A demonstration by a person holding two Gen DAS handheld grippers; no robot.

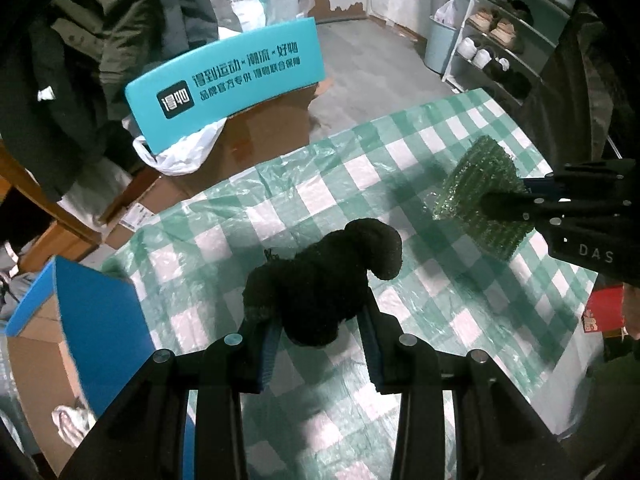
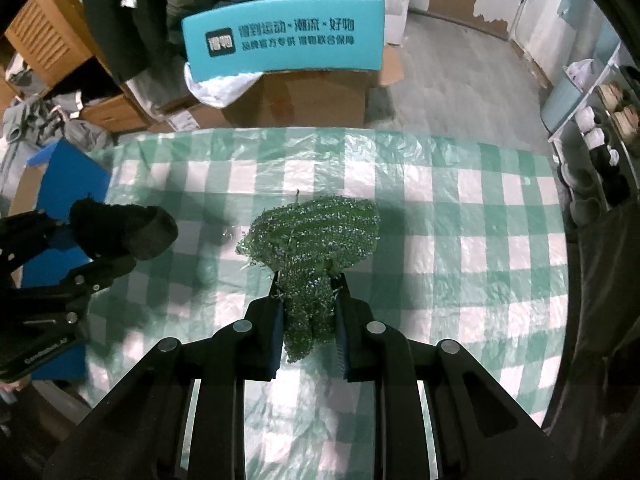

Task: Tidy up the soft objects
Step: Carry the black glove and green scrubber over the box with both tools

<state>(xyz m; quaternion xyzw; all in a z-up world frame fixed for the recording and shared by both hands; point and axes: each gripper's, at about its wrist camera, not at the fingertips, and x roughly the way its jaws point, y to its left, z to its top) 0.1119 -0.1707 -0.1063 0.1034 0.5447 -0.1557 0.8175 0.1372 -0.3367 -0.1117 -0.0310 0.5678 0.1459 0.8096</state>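
Observation:
My left gripper [image 1: 318, 312] is shut on a black fuzzy soft bundle [image 1: 320, 276], held above the green-and-white checked tablecloth [image 1: 360, 168]. The same black bundle [image 2: 128, 228] shows at the left of the right wrist view, in the left gripper [image 2: 96, 248]. My right gripper [image 2: 306, 300] is shut on a glittery green scrubbing cloth [image 2: 316, 232], its lower part pinched between the pads and its top fanned out above the table. In the left wrist view that green cloth [image 1: 480, 196] hangs at the right in the right gripper [image 1: 504, 196].
A teal box flap with printed writing [image 1: 228, 80] stands over a cardboard box [image 2: 304, 100] beyond the table's far edge. A blue-topped cardboard box [image 1: 88, 320] sits at the table's left. Shoe racks [image 1: 504, 36] and a pale bin [image 1: 438, 44] stand at the right.

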